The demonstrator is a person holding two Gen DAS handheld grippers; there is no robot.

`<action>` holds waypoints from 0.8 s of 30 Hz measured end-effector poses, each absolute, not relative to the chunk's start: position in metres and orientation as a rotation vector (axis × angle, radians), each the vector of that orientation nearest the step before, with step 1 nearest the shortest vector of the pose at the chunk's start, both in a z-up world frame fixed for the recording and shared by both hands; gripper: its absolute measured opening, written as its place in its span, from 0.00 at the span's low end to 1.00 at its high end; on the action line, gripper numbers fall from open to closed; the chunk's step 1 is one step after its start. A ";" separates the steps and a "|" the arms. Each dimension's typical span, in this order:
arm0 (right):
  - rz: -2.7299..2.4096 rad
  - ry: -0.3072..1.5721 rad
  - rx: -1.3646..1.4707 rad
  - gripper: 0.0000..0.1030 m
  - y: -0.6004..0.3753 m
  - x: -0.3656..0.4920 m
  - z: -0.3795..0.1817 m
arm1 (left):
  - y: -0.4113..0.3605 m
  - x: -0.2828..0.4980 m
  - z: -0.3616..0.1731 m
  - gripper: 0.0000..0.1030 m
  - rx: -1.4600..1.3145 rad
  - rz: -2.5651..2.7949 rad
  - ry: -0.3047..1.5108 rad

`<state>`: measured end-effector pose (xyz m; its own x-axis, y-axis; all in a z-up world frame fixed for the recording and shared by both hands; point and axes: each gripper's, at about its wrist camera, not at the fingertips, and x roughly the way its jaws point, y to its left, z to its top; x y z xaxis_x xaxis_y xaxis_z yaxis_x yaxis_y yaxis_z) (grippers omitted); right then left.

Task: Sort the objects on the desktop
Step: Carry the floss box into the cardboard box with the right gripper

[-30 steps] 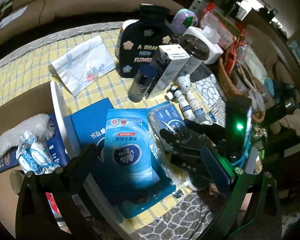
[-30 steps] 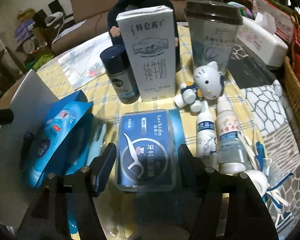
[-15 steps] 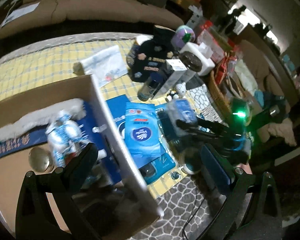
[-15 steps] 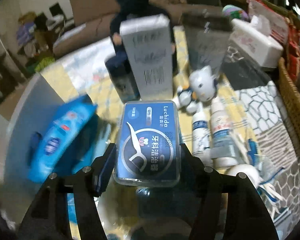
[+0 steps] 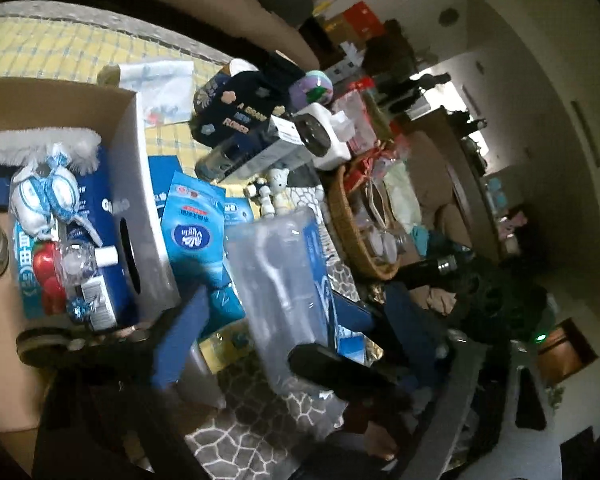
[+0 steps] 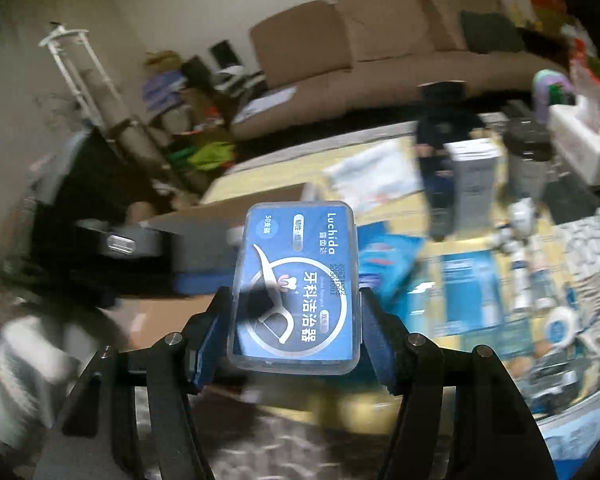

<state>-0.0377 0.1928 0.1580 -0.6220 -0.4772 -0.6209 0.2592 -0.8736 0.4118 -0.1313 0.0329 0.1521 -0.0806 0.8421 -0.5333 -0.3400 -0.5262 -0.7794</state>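
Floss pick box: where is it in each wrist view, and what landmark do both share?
Left wrist: floss pick box at lower centre, seen from its clear underside, right of the cardboard box.
Right wrist: centre, label up, clamped in the right tongs.
Shared landmark: white cat figurine.

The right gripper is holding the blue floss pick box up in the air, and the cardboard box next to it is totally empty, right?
Not quite. The right gripper does hold the floss pick box up, jaws closed on its sides. But the cardboard box is not empty: the left wrist view shows a blue package, a white wrapped bundle and something red inside it.
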 end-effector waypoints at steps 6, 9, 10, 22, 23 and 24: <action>-2.459 -0.358 1.091 0.62 0.165 -0.042 0.160 | 0.018 -0.127 0.148 0.43 -1.316 1.745 -0.636; -2.452 -0.357 1.089 0.62 0.160 -0.041 0.161 | 0.006 -0.126 0.149 0.37 -1.291 1.756 -0.668; -2.445 -0.355 1.090 0.63 0.159 -0.040 0.162 | 0.001 -0.127 0.149 0.31 -1.278 1.763 -0.688; -2.466 -0.427 1.087 0.68 0.177 -0.038 0.173 | -0.048 -0.133 0.138 0.29 -1.256 1.737 -0.835; -2.463 -0.401 1.080 0.68 0.171 -0.036 0.174 | -0.053 -0.132 0.136 0.29 -1.257 1.736 -0.849; -2.459 -0.360 1.075 0.70 0.160 -0.034 0.175 | -0.058 -0.132 0.135 0.29 -1.259 1.736 -0.854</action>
